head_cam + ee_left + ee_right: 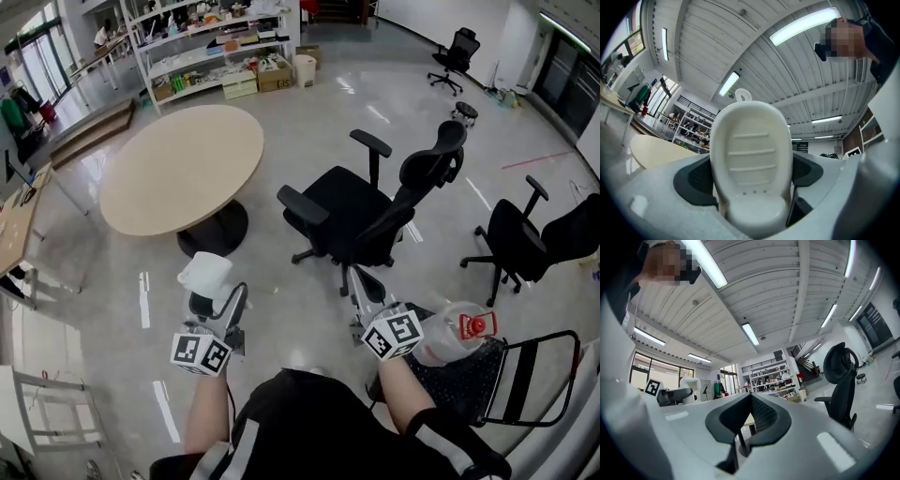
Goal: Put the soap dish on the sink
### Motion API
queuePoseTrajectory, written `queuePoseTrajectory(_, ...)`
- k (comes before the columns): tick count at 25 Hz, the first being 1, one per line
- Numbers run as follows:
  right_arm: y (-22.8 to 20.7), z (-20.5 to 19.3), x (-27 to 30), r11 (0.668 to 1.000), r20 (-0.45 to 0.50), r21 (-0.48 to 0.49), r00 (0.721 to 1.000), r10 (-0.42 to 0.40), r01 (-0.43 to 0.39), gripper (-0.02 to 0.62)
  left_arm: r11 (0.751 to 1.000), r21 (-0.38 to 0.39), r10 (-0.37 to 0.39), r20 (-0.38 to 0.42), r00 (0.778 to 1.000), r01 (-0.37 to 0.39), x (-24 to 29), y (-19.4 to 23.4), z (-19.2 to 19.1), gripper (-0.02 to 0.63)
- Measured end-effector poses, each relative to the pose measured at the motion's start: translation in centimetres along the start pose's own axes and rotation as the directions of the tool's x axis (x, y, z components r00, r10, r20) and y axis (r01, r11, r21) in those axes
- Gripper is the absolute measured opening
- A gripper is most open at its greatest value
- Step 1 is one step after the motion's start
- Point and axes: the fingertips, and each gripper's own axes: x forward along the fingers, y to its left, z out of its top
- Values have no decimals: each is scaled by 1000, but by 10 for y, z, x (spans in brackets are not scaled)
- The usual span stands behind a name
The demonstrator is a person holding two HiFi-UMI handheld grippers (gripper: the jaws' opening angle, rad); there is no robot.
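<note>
The soap dish (204, 274) is a white oval tray with ribs and small drain holes. It stands upright between the pads of my left gripper (214, 298), which is shut on its lower end. In the left gripper view the soap dish (752, 164) fills the middle and hides the gap of the left gripper (752, 176). My right gripper (361, 284) is held beside it, to the right. Its dark pads meet with nothing between them, as the right gripper view shows for the right gripper (749, 420). No sink shows in any view.
A round beige table (183, 164) stands ahead on the left. Black office chairs (361, 211) (534, 239) stand ahead and to the right. Close on the right is a black folding chair (497, 375) beside a clear bottle with a red cap (464, 333). Shelves (216, 47) line the far wall.
</note>
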Motion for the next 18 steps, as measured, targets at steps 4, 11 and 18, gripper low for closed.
queuePoseTrajectory(4,-8,-10,10,998,-20,33,999,49,-48,6,998,9,66,-3,998,-66,-5,0,-6,465)
queuePoseTrajectory(11,-15,-30,46,995,-73,61,993,88,-83,6,989,9,149,-19,989,-148,-10,24,-8,465)
queuePoseTrajectory(18,16,-42,111,985,-79,50,982,171,-167,6,976,28,215,11,977,-215,-13,84,-2,465)
